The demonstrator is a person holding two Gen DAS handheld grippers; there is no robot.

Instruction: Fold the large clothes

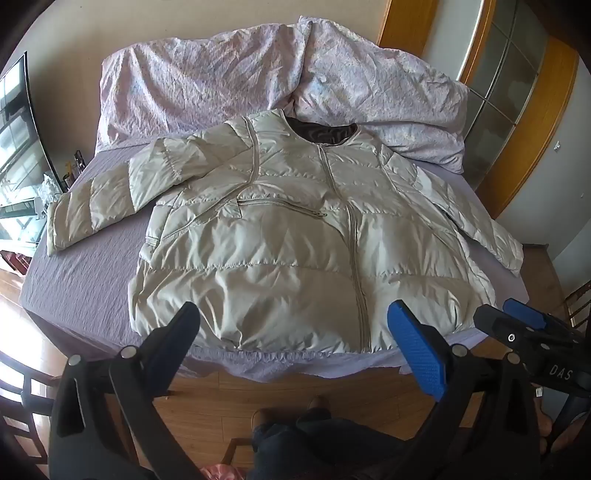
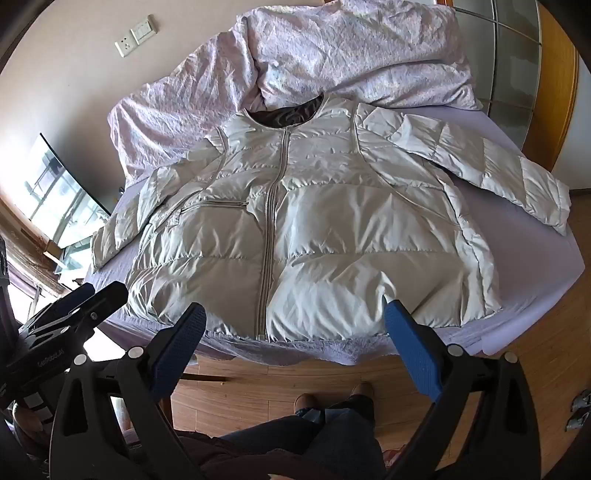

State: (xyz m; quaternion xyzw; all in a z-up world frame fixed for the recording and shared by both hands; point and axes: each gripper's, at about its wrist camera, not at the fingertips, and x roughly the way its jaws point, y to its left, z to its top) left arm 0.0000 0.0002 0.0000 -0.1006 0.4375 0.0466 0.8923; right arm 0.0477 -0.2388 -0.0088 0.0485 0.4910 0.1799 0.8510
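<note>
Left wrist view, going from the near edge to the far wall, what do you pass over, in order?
Person's dark trousers → wooden plank floor → frilled edge of the lilac bed sheet → shiny cream quilted puffer jacket → crumpled pale pink floral duvet → beige wall.

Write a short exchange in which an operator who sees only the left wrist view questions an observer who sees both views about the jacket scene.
Operator: I see the right gripper only from the side. Is it open?
Observer: Yes. The right gripper is wide open, with nothing between its fingers.
Operator: Is anything mounted on the wall beyond the duvet?
Observer: Yes. There is a wall socket with a light switch just above it, up and to the left of the duvet.
</note>
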